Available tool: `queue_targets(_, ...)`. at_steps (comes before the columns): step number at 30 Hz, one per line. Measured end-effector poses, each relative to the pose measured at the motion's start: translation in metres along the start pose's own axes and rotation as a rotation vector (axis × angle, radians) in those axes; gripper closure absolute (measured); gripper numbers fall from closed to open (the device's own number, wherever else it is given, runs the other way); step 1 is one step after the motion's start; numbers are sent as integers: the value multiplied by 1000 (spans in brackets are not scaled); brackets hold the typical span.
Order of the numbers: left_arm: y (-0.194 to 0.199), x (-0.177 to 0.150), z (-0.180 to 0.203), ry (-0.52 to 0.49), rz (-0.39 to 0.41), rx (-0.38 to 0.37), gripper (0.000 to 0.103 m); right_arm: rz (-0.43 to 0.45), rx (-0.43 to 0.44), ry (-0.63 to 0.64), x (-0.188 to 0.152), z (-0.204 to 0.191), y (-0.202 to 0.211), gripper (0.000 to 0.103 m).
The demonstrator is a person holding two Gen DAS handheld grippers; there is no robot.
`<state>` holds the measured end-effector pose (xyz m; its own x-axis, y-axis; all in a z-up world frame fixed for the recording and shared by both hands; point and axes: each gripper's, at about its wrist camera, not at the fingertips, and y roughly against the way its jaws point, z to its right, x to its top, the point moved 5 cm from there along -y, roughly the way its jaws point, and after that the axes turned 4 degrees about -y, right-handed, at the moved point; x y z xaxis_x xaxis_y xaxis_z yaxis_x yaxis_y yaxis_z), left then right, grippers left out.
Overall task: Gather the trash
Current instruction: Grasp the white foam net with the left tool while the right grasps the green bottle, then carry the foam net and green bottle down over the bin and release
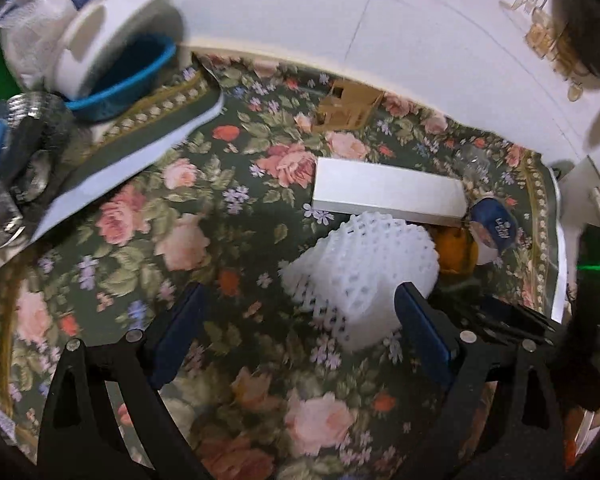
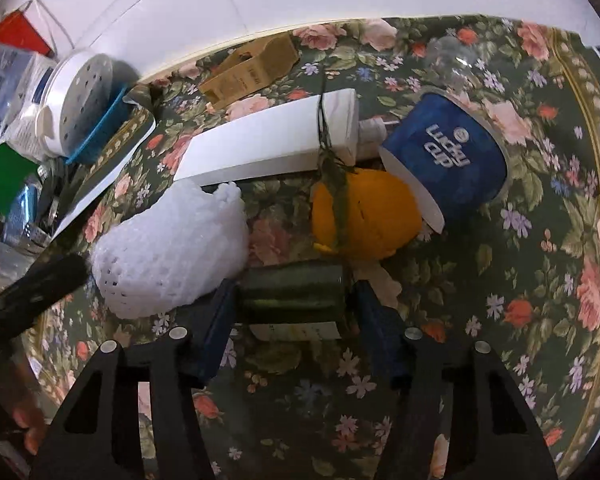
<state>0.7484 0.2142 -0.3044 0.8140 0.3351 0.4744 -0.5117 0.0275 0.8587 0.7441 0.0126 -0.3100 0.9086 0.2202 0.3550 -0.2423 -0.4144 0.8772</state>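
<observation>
On the floral tablecloth (image 2: 520,280), the right gripper (image 2: 292,312) has its jaws closed partway on a dark green cylinder (image 2: 292,286), seemingly a small can or roll. The left gripper (image 1: 300,312) hangs wide open and empty, its right finger touching the white foam net (image 1: 364,272). Toward the far edge lie the orange peel (image 2: 368,216), blue paper cup (image 2: 448,160) and white box (image 2: 268,144).
</observation>
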Motion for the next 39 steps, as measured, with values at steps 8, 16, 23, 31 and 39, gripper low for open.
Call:
queue_targets(8, -40, -6, 15, 5, -83, -100, 23, 18, -41, -31, -18, 15, 20, 48)
queue_targets(16, -54, -13, 38, -30, -86, -244, 72, 74, -99, -119, -31, 32, 48, 48)
queue_targets(23, -21, -11, 44, -107, -13, -213, 98, 147, -152, -189, -43, 34, 74, 48)
queue_targets(31, 61, -13, 39, -246, 99, -191, 99, 298, -199, -268, -68, 22, 136, 48)
queue_targets(39, 141, -38, 40, -283, 203, -178, 99, 427, -210, -258, -104, 7, 208, 48)
